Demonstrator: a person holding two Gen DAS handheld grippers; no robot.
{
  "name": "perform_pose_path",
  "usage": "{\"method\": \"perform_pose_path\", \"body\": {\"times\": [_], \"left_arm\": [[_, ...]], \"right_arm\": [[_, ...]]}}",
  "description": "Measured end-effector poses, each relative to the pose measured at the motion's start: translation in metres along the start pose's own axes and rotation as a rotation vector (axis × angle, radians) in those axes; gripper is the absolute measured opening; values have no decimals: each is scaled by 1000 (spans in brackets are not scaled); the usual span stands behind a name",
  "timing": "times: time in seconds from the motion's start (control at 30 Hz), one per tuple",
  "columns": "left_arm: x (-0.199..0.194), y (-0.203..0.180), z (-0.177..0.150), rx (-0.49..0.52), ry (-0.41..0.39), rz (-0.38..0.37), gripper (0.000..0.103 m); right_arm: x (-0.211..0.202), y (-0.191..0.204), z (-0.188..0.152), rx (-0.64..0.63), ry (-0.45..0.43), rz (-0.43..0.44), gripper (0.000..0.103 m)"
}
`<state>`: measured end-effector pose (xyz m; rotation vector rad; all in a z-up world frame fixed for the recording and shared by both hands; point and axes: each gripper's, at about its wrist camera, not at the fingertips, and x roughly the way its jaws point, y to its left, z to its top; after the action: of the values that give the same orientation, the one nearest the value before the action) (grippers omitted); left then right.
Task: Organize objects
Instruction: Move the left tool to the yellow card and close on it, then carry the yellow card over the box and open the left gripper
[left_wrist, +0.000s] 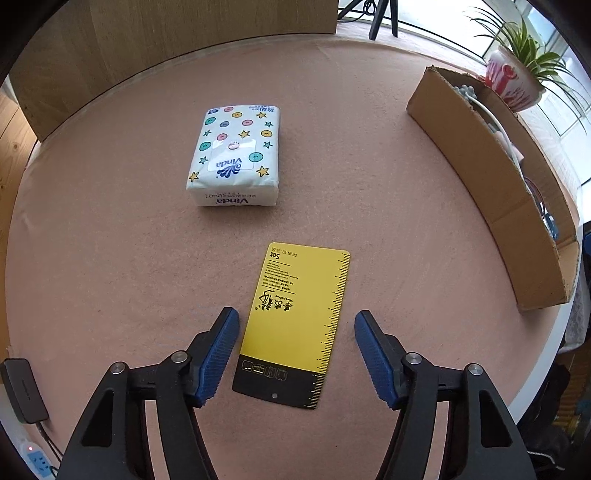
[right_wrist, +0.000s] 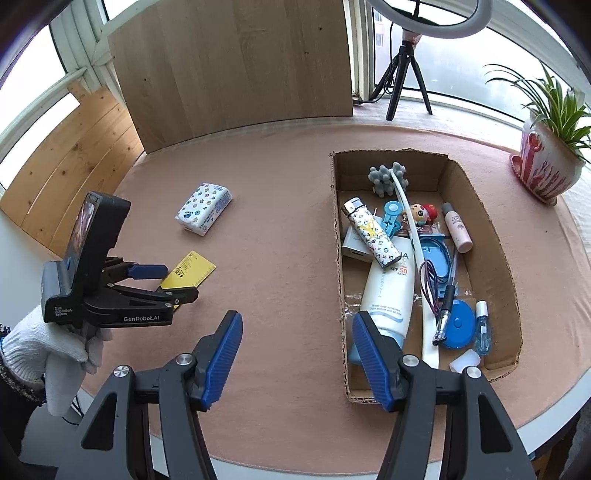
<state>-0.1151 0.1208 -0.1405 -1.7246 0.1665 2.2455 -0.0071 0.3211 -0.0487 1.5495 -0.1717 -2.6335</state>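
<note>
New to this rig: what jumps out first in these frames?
The cardboard box on the right, crammed with small items such as a sunscreen tube. Left of it on the pink mat, a tissue pack and a yellow card. The open left tongs straddle the card; the right tongs hang open near the box.

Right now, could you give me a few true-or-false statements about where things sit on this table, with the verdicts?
1. The yellow card lies flat between the open left gripper fingers. True.
2. The tissue pack is inside the cardboard box. False: it lies on the table mat, outside the box.
3. The right gripper grips the sunscreen tube. False: it is open and holds nothing.
4. The potted plant stands outside the box. True.
</note>
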Motion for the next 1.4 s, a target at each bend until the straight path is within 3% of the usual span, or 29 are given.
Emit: {"method": "perform_pose_path", "body": {"times": [0.13, 0.27, 0.6, 0.97, 1.27, 1.4], "left_arm": [[0, 0, 1, 0, -5, 5, 64], [-1, 0, 1, 6, -12, 25, 54], [-3, -4, -4, -2, -32, 33, 53], [-14, -5, -19, -45, -40, -44, 53], [-51, -37, 1, -4, -113, -88, 53], [-61, -67, 27, 31, -153, -110, 53]], "right_arm": [[-2, -4, 0, 17, -7, 6, 58], [-2, -8, 0, 31, -10, 8, 58], [2, -15, -1, 56, 1, 11, 58], [-2, -36, -4, 109, 5, -4, 58], [-10, -65, -10, 176, -2, -35, 58], [-15, -79, -13, 206, -6, -45, 58]]}}
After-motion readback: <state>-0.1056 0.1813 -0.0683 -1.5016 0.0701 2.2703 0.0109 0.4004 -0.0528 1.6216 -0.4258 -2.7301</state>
